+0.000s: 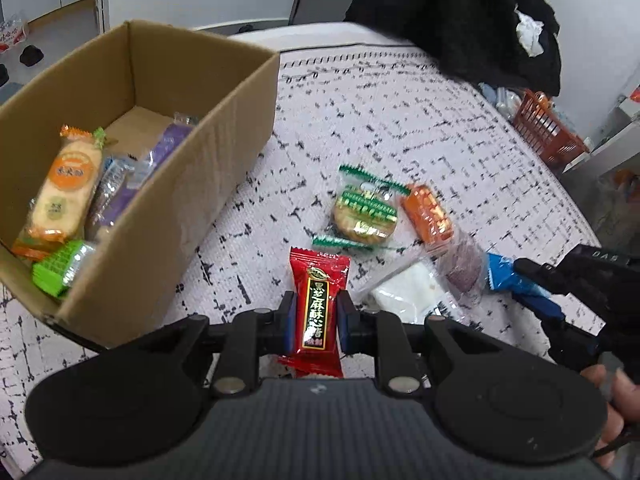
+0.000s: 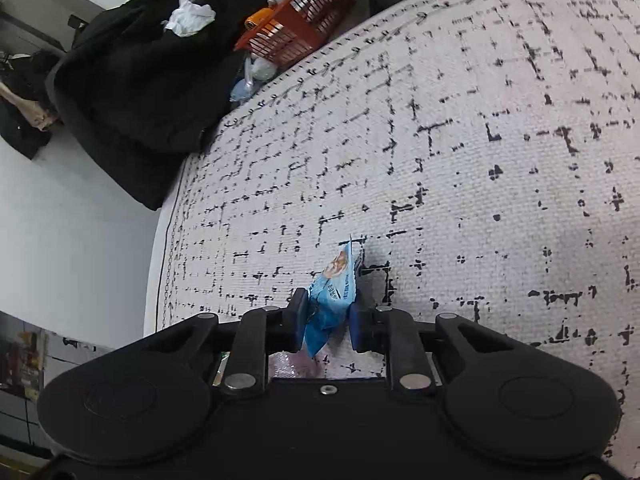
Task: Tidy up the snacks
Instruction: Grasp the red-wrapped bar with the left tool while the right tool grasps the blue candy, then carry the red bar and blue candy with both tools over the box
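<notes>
My left gripper [image 1: 316, 322] is shut on a red candy packet [image 1: 318, 304] with gold print, low over the patterned cloth [image 1: 400, 120]. To its left stands an open cardboard box [image 1: 200, 184] with several wrapped snacks inside. On the cloth ahead lie a green-wrapped biscuit [image 1: 364, 212], an orange packet [image 1: 428, 212], a purple snack in clear wrap [image 1: 462, 270] and a white packet [image 1: 408, 296]. At the right, my right gripper [image 1: 520, 276] is shut on a blue packet [image 1: 500, 276]. The right wrist view shows that blue packet [image 2: 334, 294] pinched between the right gripper [image 2: 329, 320] pads.
A black garment [image 2: 132, 80] is heaped at the far edge of the cloth, with an orange plastic basket [image 2: 296, 20] beside it. The cloth's edge drops away at the left [image 2: 168, 264]. A person's hand [image 1: 616, 404] holds the right gripper.
</notes>
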`<action>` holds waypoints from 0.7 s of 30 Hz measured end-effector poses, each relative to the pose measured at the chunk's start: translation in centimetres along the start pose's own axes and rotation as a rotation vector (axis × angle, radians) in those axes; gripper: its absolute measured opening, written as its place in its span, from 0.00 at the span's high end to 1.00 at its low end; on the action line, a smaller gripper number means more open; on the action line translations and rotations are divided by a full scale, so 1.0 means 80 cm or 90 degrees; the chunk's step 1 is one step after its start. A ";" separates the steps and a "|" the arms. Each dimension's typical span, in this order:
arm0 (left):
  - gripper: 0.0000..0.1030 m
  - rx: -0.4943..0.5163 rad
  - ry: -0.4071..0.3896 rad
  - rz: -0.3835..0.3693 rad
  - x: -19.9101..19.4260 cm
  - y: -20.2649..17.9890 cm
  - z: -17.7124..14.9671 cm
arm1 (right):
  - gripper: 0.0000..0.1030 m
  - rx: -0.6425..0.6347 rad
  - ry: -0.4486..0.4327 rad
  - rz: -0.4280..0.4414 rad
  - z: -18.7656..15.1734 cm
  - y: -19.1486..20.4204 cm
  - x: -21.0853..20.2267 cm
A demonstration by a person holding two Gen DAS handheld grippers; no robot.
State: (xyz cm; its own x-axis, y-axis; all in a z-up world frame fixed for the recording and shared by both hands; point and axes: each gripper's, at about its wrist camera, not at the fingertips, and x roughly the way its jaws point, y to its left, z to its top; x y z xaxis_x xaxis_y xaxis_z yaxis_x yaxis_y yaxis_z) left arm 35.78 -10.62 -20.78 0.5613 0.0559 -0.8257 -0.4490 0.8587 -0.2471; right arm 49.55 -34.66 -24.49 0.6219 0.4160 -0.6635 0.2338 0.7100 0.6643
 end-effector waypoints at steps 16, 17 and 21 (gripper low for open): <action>0.81 0.005 -0.077 -0.040 -0.095 0.003 0.018 | 0.81 -0.066 -0.031 0.049 -0.023 0.036 -0.070; 0.81 0.004 -0.083 -0.040 -0.103 0.005 0.020 | 0.81 -0.072 -0.031 0.054 -0.026 0.040 -0.074; 0.81 -0.005 -0.104 -0.038 -0.130 0.020 0.024 | 0.81 -0.099 -0.036 0.075 -0.039 0.056 -0.093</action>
State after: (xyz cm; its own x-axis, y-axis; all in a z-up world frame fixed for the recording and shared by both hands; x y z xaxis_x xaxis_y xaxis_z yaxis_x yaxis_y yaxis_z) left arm 30.58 -8.87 -11.57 0.6925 0.0880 -0.7160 -0.4164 0.8593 -0.2970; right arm 43.64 -32.81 -17.68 0.6805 0.4711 -0.5613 0.0420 0.7396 0.6717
